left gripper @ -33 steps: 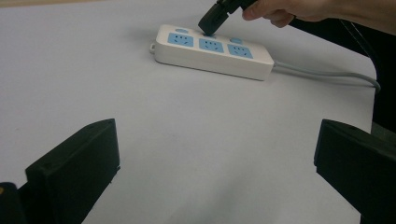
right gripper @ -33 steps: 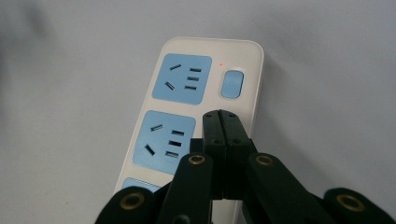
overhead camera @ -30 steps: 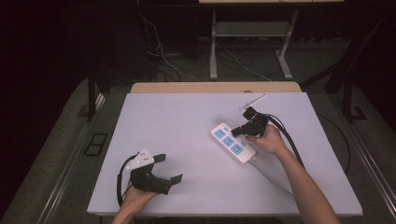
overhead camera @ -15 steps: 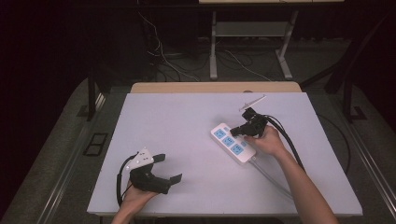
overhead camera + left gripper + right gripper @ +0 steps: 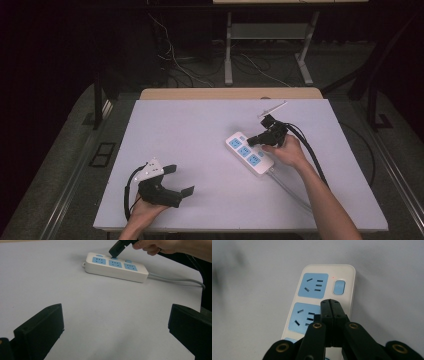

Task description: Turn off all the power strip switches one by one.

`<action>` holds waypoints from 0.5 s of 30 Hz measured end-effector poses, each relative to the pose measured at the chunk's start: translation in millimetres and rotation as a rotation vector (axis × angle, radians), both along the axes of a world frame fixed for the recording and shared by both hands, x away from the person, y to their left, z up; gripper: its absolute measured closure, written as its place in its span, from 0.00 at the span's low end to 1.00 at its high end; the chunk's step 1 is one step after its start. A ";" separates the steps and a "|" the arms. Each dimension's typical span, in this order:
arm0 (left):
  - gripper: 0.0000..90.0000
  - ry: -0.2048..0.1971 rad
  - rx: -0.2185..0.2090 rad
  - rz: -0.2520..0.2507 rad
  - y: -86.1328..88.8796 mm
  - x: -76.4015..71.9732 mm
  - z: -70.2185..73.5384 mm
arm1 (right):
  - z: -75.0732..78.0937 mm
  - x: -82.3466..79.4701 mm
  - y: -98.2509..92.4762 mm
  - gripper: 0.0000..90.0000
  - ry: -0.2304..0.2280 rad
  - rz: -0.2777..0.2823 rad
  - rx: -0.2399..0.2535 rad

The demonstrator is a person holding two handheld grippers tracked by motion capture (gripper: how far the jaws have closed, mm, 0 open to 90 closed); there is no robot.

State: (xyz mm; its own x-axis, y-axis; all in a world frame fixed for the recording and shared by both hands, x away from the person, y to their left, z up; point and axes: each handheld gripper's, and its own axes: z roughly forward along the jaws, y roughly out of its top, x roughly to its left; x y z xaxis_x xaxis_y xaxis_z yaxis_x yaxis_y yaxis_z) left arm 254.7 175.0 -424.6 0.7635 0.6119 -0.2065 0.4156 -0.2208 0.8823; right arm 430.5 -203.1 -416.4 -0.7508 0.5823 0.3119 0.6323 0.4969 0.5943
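A white power strip (image 5: 250, 153) with three blue sockets lies right of the table's middle, its grey cable running toward the front right. My right gripper (image 5: 251, 141) is shut with nothing between its jaws, pointing down at the strip. In the right gripper view its joined tips (image 5: 330, 301) sit over the switch beside the middle socket; I cannot tell whether they touch it. The far socket's blue switch (image 5: 339, 287) has a small red light next to it. My left gripper (image 5: 180, 180) rests open on the table at the front left, facing the power strip (image 5: 115, 267) and the right gripper (image 5: 113, 251).
The strip's grey cable (image 5: 287, 187) crosses the table toward the front right edge. A black cable (image 5: 310, 150) trails from the right gripper along the forearm. Beyond the white table (image 5: 190, 130) stand another table's legs and loose floor cables.
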 end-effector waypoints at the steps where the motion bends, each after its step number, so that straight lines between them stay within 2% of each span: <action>1: 0.00 -0.001 -0.001 0.001 -0.1 -0.1 0.1 | 0.1 0.4 -1.3 1.00 0.007 0.001 0.002; 4: 0.00 -0.001 0.000 0.001 0.0 -0.3 0.1 | 3.2 1.1 -5.1 1.00 0.014 -0.003 0.033; 9: 0.00 -0.002 0.000 0.001 0.0 -0.2 0.2 | 13.1 -0.1 -9.4 1.00 0.004 -0.011 0.055; 15: 0.00 -0.001 0.000 0.001 0.0 -0.2 0.3 | 21.5 1.0 -19.0 1.00 -0.010 -0.026 0.059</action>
